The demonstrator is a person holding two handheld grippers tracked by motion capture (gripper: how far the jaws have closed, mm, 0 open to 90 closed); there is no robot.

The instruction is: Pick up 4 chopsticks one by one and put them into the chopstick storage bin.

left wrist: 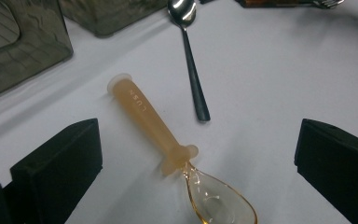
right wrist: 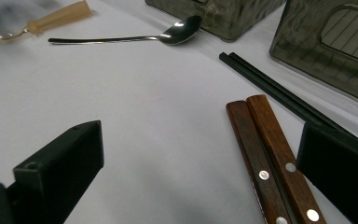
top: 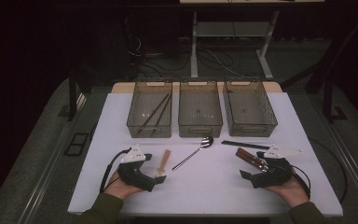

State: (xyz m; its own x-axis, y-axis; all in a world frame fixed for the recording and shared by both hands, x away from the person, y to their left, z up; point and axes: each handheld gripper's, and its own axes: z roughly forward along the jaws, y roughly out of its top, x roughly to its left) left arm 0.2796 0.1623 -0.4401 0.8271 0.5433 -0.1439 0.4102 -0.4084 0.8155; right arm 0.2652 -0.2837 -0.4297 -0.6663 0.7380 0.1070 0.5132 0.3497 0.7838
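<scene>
The left tool (left wrist: 193, 172) is held open, its jaws set wide on either side of a plastic spoon (left wrist: 168, 149) that lies untouched on the white bench (top: 214, 182), just beside a metal spoon (left wrist: 191, 65). The right tool (right wrist: 198, 172) is also held open, with two wooden handles (right wrist: 270, 158) lying between its jaws, near black chopsticks (right wrist: 270, 86).
</scene>
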